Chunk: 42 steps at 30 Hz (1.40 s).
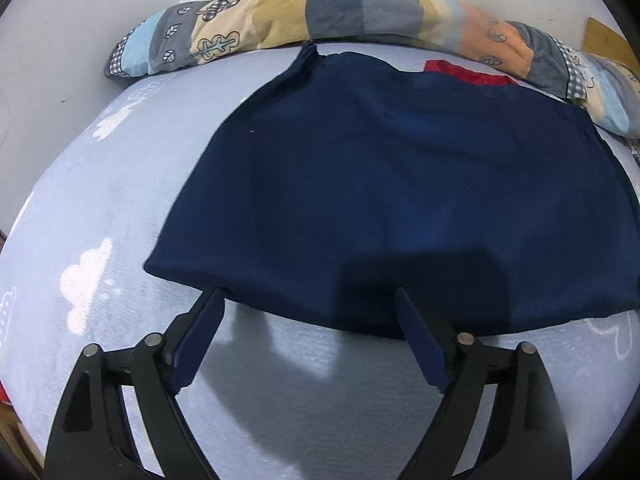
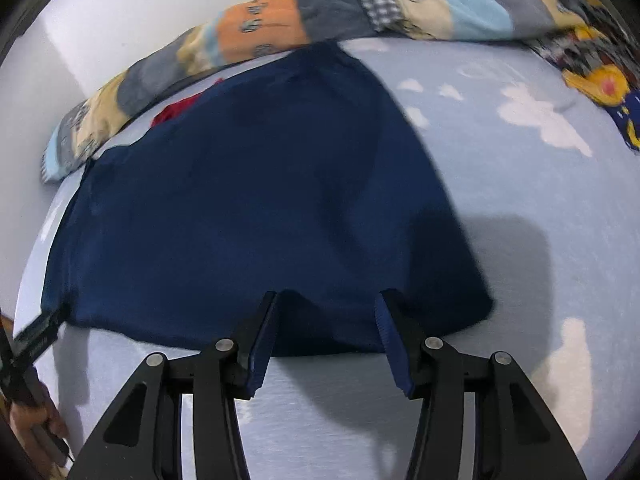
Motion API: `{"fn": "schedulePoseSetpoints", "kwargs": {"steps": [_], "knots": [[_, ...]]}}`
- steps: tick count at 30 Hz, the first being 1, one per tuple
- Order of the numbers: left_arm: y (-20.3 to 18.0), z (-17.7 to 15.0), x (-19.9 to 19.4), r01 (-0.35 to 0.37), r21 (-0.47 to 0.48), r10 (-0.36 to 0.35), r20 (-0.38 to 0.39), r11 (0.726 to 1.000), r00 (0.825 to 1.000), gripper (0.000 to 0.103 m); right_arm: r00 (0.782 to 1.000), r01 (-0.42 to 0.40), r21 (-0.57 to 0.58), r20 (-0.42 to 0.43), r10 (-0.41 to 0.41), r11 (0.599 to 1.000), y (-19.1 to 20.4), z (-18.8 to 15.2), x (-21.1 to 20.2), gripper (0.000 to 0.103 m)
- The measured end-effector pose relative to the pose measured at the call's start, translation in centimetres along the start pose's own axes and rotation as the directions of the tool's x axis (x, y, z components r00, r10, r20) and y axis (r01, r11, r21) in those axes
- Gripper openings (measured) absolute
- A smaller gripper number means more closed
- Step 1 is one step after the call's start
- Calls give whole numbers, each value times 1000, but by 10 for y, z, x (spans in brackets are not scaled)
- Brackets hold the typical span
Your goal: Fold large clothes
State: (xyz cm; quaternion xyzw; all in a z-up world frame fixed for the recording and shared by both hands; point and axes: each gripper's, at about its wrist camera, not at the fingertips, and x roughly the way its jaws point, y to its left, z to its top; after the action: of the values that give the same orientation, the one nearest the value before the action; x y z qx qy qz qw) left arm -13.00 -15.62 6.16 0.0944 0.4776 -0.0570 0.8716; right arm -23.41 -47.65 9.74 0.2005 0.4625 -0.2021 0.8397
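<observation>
A large navy blue garment [image 1: 380, 192] lies spread flat on the pale blue bed sheet [image 1: 100, 208], with a red patch [image 1: 464, 72] showing at its far edge. My left gripper [image 1: 310, 300] is open, fingertips at the garment's near hem towards its left corner. In the right wrist view the same garment [image 2: 260, 208] fills the middle, with the red patch [image 2: 176, 110] at the far left. My right gripper [image 2: 328, 300] is open, fingertips over the near hem towards the right corner. The left gripper [image 2: 36, 340] shows at the left edge there.
A rolled patchwork quilt [image 1: 340, 12] lies along the far edge of the bed against the white wall [image 1: 60, 40]; it also shows in the right wrist view [image 2: 360, 4]. A dark cartoon-print cloth [image 2: 600, 76] lies at the far right. The sheet [image 2: 540, 200] has white cloud prints.
</observation>
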Motion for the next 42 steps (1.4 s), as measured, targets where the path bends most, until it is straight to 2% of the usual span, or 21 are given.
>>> {"fn": "schedulePoseSetpoints", "kwargs": {"steps": [4, 10, 15, 17, 20, 25, 28, 29, 33, 38, 42], "knots": [[2, 1, -7, -3, -27, 3, 5, 1000, 1000, 88, 1000, 11, 26, 18, -12, 1000, -2, -3, -10, 51], [11, 2, -19, -25, -41, 26, 35, 999, 999, 88, 997, -69, 90, 50, 65, 994, -11, -9, -27, 51], [24, 4, -13, -42, -69, 43, 9, 997, 999, 88, 998, -61, 76, 22, 59, 995, -10, -8, -21, 52], [33, 2, -5, -41, -94, 38, -31, 995, 999, 88, 999, -33, 81, -16, 35, 996, -16, -8, -12, 53], [44, 0, 0, -20, -145, 11, -65, 989, 998, 88, 996, -61, 123, -56, 69, 990, -26, -12, -5, 53], [54, -2, -4, -26, -180, 13, -70, 983, 997, 88, 999, -42, 121, -20, 44, 992, -22, -13, -20, 53], [60, -2, -3, -24, -192, 10, -74, 981, 997, 88, 997, -68, 103, 34, 65, 992, -21, -12, -30, 56], [62, -3, -1, -27, -198, 11, -84, 980, 996, 88, 998, -54, 100, 22, 52, 994, -23, -12, -27, 61], [71, -4, 3, -21, -239, -4, -105, 971, 994, 88, 995, -32, 173, -82, 47, 984, -38, -18, -8, 61], [75, -2, -1, -6, -266, -19, -90, 964, 996, 88, 994, -97, 195, -28, 104, 976, -32, -15, -25, 61], [67, 2, -7, 10, -240, -22, -46, 971, 999, 88, 995, -103, 132, 2, 104, 986, -14, -13, -33, 61]]}}
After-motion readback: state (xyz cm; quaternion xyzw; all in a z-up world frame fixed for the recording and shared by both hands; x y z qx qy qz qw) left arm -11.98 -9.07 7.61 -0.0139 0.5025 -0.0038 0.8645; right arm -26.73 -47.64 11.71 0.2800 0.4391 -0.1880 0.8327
